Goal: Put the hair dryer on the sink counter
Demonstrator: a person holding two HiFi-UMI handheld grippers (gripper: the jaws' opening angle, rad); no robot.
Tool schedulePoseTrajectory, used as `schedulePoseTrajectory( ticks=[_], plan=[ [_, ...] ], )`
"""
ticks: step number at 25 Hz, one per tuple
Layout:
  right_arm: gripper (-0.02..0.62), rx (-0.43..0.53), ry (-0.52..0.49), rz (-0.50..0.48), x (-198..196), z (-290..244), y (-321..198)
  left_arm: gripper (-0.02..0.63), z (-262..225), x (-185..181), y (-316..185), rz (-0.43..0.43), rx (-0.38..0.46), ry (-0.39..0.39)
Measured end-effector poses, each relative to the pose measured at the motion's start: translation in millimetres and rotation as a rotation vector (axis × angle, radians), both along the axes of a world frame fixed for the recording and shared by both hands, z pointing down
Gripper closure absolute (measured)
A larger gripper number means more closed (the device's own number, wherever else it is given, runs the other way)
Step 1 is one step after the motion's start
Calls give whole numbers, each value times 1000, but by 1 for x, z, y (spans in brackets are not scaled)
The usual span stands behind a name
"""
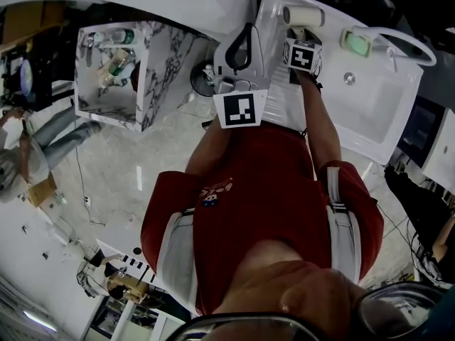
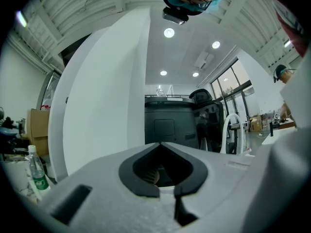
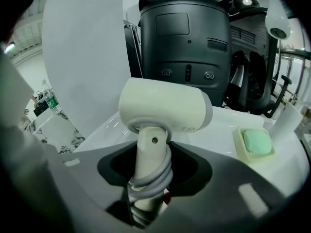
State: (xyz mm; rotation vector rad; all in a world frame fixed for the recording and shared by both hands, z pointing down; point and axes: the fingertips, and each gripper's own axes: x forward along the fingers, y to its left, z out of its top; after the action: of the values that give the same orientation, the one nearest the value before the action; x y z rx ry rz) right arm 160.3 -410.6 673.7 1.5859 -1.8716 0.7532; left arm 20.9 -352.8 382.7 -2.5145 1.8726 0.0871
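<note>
Nearest, a person's red shirt (image 1: pixel 263 190) fills the lower middle of the head view, both arms reaching up-frame; at top centre the left gripper (image 2: pixel 160 145) has its jaws together at the tips and nothing in them; its marker cube (image 1: pixel 240 109) sits just below in the frame, and it hangs over the floor (image 1: pixel 142 162), just left of the counter's edge.

Just to the right, the right gripper (image 3: pixel 149 171) is clamped on the dryer (image 3: pixel 165 106) by its handle; a grey cord (image 3: pixel 154 182) is wound round the handle where the jaws hold it; the handle points down and the cream body lies crosswise above the jaws.

The dryer sits at the top left corner of the white counter (image 1: pixel 284 101), upper right of the head view; whether it touches the surface I cannot tell.

Beyond it on the counter, a dish (image 3: pixel 238 144) with green soap (image 3: pixel 256 142), right of the dryer and apart from it; then the basin (image 1: pixel 377 109) and white tap (image 1: pixel 405 42), far right.

Behind the counter stands a big dark machine (image 3: pixel 184 47), top centre of the right gripper view.

Farther off, upper left of the head view, a marble cabinet (image 1: pixel 149 69) with bottles (image 1: pixel 117 59) on it; another person (image 1: pixel 43 144) at the left edge.
</note>
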Motion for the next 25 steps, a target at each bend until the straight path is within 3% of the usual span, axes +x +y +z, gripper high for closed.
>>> schedulePoseTrajectory(
  ticks=[10,25],
  plan=[
    [411,-67,26,8,1,12,-2,606,3,-1,1,0,-3,-4],
    [410,-90,103,-3,6,20,-2,606,3,-1,7,3,-8,-2]
  ],
)
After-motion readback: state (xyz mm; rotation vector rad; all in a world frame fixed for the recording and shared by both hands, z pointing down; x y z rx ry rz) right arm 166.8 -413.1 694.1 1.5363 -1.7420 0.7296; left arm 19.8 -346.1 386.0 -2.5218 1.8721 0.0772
